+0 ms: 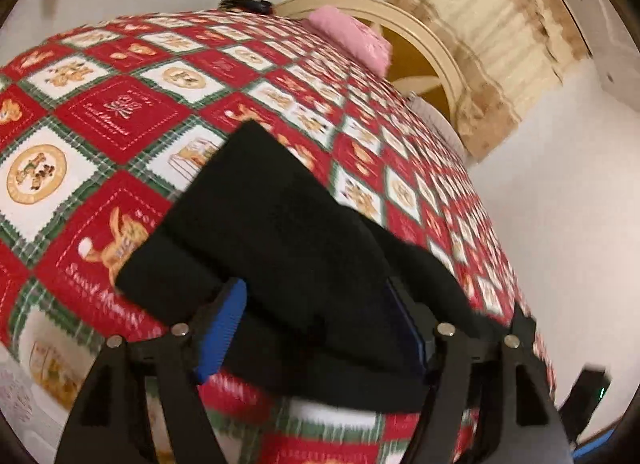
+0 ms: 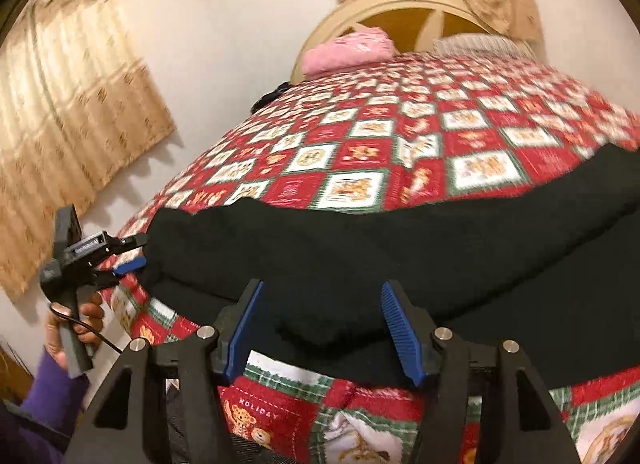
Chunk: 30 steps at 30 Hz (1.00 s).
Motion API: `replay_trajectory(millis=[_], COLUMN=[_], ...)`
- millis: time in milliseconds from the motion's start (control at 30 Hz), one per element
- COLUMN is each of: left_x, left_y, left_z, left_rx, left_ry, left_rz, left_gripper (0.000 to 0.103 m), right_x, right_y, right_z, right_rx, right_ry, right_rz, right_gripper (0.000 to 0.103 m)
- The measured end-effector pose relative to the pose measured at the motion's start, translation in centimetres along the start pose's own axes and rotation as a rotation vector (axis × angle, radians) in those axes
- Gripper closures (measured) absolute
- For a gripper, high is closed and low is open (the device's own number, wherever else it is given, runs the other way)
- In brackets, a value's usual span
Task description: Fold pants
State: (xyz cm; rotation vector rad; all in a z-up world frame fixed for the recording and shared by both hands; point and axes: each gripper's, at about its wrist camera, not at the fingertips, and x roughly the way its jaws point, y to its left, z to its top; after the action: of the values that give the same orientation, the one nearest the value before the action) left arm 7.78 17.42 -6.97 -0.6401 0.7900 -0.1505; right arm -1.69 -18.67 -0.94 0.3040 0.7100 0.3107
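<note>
Black pants (image 2: 400,248) lie flat across the near edge of a bed with a red Christmas quilt (image 2: 360,135). In the left wrist view the pants (image 1: 280,232) run between my left gripper's (image 1: 316,316) blue pads (image 1: 224,328), which stand wide apart around the cloth. In the right wrist view my right gripper (image 2: 324,312) is open, its blue pads (image 2: 400,332) on either side of a fold of the pants at the bed's edge. The left gripper (image 2: 136,252) shows there at the pants' left end, jaws apart.
A pink folded cloth (image 2: 348,49) lies by the cream headboard (image 2: 400,7) at the far end. Beige curtains (image 2: 68,103) hang on the white wall. A dark object (image 1: 246,4) sits at the bed's far corner.
</note>
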Motion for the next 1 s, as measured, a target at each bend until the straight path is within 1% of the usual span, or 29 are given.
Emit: replay_trajectory(millis=[33,133,200,233,300,367,400,433,467,500,533,567,600,633,667,700,733,767,833,900,1000], left_x=[0.1,0.4,0.4,0.5,0.6,1.0,1.1,1.1,1.0,1.0,0.9,0.8,0.5,0.4,-0.2,-0.5,-1.1,-1.8,-3.0,-4.3,-5.1], left_y=[0.6,1.9,2.0,1.8,1.4,1.3,1.4,1.3,1.1,0.9,0.7,0.6,0.5,0.6,0.6,0.5,0.4,0.2,-0.4,-0.9,-1.0], left_z=[0.2,0.3,0.2,0.1,0.0,0.0,-0.1,-0.2,-0.3,-0.2,-0.2,-0.1,-0.1,0.0,0.0,0.1,0.1,0.1,0.0,-0.1,-0.1], left_rx=[-0.03,-0.127,-0.134,-0.127,-0.115,-0.119,-0.125,-0.134,-0.133,-0.128,-0.117,-0.111,-0.108,-0.108,-0.106,-0.105,-0.1,-0.089,-0.055,-0.013,0.018], left_ry=[-0.004,-0.027,-0.046,-0.051,-0.053,-0.025,-0.016,-0.014,-0.014,-0.018,-0.022,-0.025,-0.03,-0.035,-0.046,-0.053,-0.063,-0.073,-0.095,-0.122,-0.131], left_rz=[0.001,-0.036,-0.028,-0.015,-0.002,-0.015,-0.033,-0.052,-0.05,-0.043,-0.034,-0.031,-0.032,-0.032,-0.033,-0.033,-0.037,-0.038,-0.025,-0.003,0.028], left_gripper=[0.031,0.031,0.037,0.042,0.055,0.089,0.092,0.092,0.092,0.092,0.092,0.095,0.095,0.096,0.097,0.097,0.097,0.097,0.097,0.097,0.097], right_x=[-0.4,-2.0,-3.0,-3.3,-3.3,-2.4,-1.9,-1.3,-0.5,0.5,1.8,2.9,3.4,3.9,4.3,4.5,4.8,4.8,4.0,2.6,0.9], right_y=[-1.0,-3.9,-5.4,-6.0,-6.5,-6.3,-6.2,-5.8,-5.4,-5.0,-4.8,-4.8,-4.7,-4.3,-3.8,-3.5,-3.2,-3.3,-3.5,-3.3,-2.4], right_z=[-0.1,-0.9,-1.7,-2.1,-2.7,-2.6,-2.5,-2.2,-1.8,-1.4,-1.1,-0.9,-0.7,-0.3,0.1,0.4,0.6,0.7,0.7,0.6,0.9], right_rx=[0.043,0.157,0.215,0.24,0.273,0.297,0.295,0.288,0.278,0.273,0.282,0.302,0.312,0.295,0.265,0.241,0.216,0.21,0.21,0.185,0.129], right_ry=[-0.008,-0.024,-0.028,-0.024,-0.018,-0.006,-0.002,0.001,0.004,0.015,0.047,0.067,0.062,0.056,0.061,0.064,0.082,0.086,0.058,0.029,-0.003], right_rz=[0.004,-0.01,-0.028,-0.028,-0.01,0.029,0.043,0.06,0.079,0.075,0.036,0.031,0.032,0.009,-0.012,-0.023,-0.028,-0.029,-0.006,0.004,0.0], right_gripper=[0.041,0.041,0.041,0.041,0.041,0.041,0.041,0.041,0.041,0.041,0.041,0.041,0.041,0.042,0.058,0.078,0.096,0.096,0.096,0.097,0.097])
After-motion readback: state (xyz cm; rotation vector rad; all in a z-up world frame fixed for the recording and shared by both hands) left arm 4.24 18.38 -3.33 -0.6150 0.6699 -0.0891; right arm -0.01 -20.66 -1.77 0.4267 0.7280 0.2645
